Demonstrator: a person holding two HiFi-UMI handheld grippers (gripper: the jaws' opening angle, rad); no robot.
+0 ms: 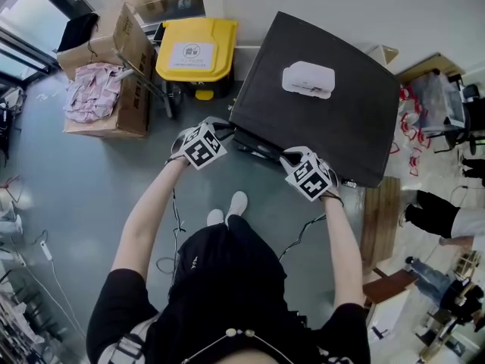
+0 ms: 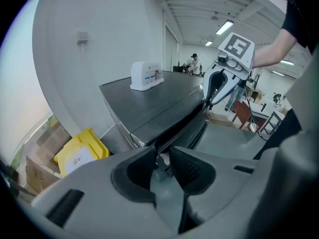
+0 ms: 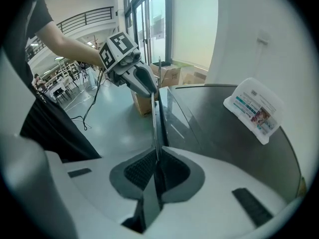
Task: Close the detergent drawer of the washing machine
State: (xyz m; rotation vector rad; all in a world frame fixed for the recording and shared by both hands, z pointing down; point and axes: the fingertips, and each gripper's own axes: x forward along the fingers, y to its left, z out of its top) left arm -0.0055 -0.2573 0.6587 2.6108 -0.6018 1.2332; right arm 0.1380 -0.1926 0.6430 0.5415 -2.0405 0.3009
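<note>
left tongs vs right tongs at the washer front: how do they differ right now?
Left tongs' jaws stand apart; right tongs' jaws pinch a thin panel edge. Left tongs sit at the washing machine's front corner, right tongs further along its front. Both point down, each with a marker cube.

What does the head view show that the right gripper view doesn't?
Only the head view shows the yellow bin and the person's white shoes. Only the right gripper view shows the right gripper with its jaws pinching the washing machine's thin front edge. Both show the dark washing machine top, the white packet on it, and the left gripper.
</note>
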